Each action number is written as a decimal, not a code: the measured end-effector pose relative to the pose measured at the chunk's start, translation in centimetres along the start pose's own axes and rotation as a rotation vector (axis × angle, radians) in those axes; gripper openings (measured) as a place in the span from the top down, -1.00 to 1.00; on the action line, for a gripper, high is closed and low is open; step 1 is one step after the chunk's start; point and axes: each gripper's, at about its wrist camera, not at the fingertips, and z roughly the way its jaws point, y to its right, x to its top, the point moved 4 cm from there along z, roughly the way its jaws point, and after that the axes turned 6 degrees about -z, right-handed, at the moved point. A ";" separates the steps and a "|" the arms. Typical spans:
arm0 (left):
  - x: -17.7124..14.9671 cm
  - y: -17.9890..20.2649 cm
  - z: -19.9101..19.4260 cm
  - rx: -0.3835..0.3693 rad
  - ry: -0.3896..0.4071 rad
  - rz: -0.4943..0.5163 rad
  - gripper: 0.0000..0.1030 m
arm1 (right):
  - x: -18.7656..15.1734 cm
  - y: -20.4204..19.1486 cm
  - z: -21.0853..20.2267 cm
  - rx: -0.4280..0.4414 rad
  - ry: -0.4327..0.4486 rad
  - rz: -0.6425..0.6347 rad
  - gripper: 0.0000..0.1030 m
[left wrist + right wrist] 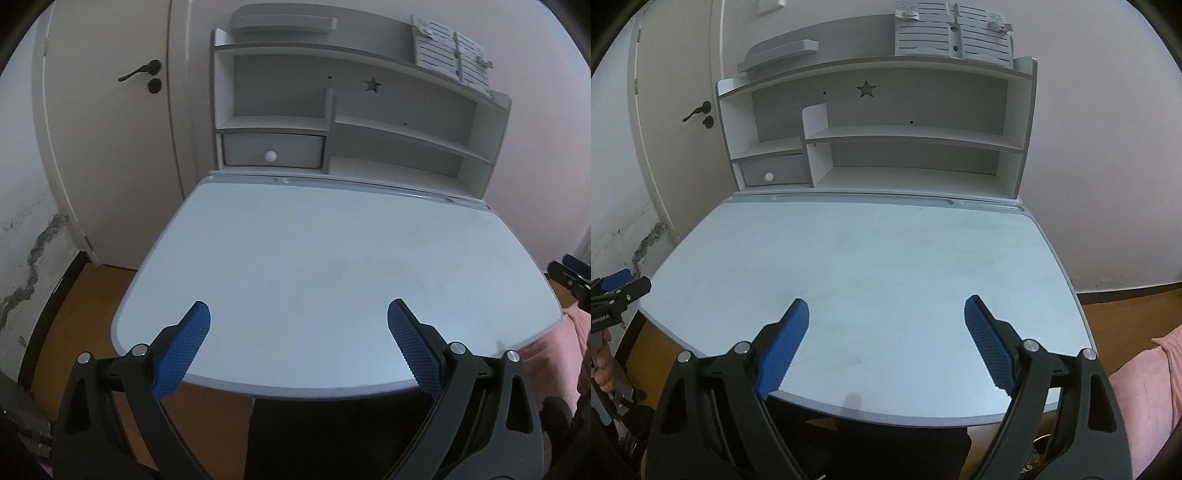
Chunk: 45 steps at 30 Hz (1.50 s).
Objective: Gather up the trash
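The left tongs (298, 314) hang spread wide and empty over the near left edge of the pale blue rounded counter (314, 258); the right tongs (886, 312) hang likewise released and empty over its near right part. No trash shows in either view, on the counter or on the white shelf unit (905, 133) behind it, so neither hand can be judged nearer.

- 2 hand-held grippers: left hand-held gripper (298, 314), right hand-held gripper (886, 310)
- 4 blue pads, two per gripper
- 1 bench (314, 258)
- 1 shelf unit (886, 129)
- 1 drawer (273, 149), 1 round knob (270, 156)
- 1 star cutout (866, 89)
- 1 door (110, 110), 1 door handle (140, 71)
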 end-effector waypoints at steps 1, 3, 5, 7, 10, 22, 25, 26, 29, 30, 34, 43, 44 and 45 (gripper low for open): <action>-0.3 -0.1 -0.1 -0.001 0.003 0.005 -0.82 | -0.2 0.0 -0.3 0.001 0.003 0.000 -0.62; -0.4 0.4 -0.3 0.001 0.012 0.022 -0.82 | -0.2 0.1 -0.6 -0.001 0.009 0.001 -0.62; -0.4 0.8 -0.5 -0.004 0.022 0.034 -0.82 | -0.1 0.4 -0.8 -0.003 0.014 0.008 -0.62; -0.3 1.3 -0.7 -0.010 0.027 0.039 -0.82 | 0.0 0.7 -1.1 -0.002 0.020 0.018 -0.63; -0.3 2.0 -0.7 -0.021 0.034 0.059 -0.82 | 0.0 0.8 -1.2 -0.008 0.020 0.018 -0.65; -0.9 3.3 0.0 -0.038 0.021 0.097 -0.82 | -0.4 1.5 -1.6 -0.020 0.022 0.034 -0.66; -1.0 3.5 0.0 -0.040 0.021 0.101 -0.82 | -0.4 1.6 -1.7 -0.024 0.023 0.036 -0.66; -1.0 3.5 -0.1 -0.040 0.021 0.102 -0.82 | -0.4 1.6 -1.7 -0.021 0.022 0.036 -0.66; -1.1 3.6 0.0 -0.039 0.017 0.104 -0.82 | -0.5 1.7 -1.7 -0.019 0.021 0.033 -0.66; -1.2 3.6 0.1 -0.040 0.017 0.104 -0.82 | -0.5 1.7 -1.7 -0.020 0.020 0.033 -0.66; -1.2 3.6 0.2 -0.040 0.015 0.107 -0.82 | -0.5 1.8 -1.7 -0.020 0.021 0.035 -0.67; -1.3 3.7 0.4 -0.041 0.012 0.107 -0.82 | -0.6 1.9 -1.9 -0.023 0.021 0.034 -0.68; -1.4 3.7 0.5 -0.041 0.012 0.108 -0.82 | -0.6 1.9 -1.9 -0.023 0.021 0.034 -0.68; -1.4 3.8 0.5 -0.040 0.011 0.108 -0.82 | -0.6 1.9 -1.9 -0.024 0.021 0.035 -0.69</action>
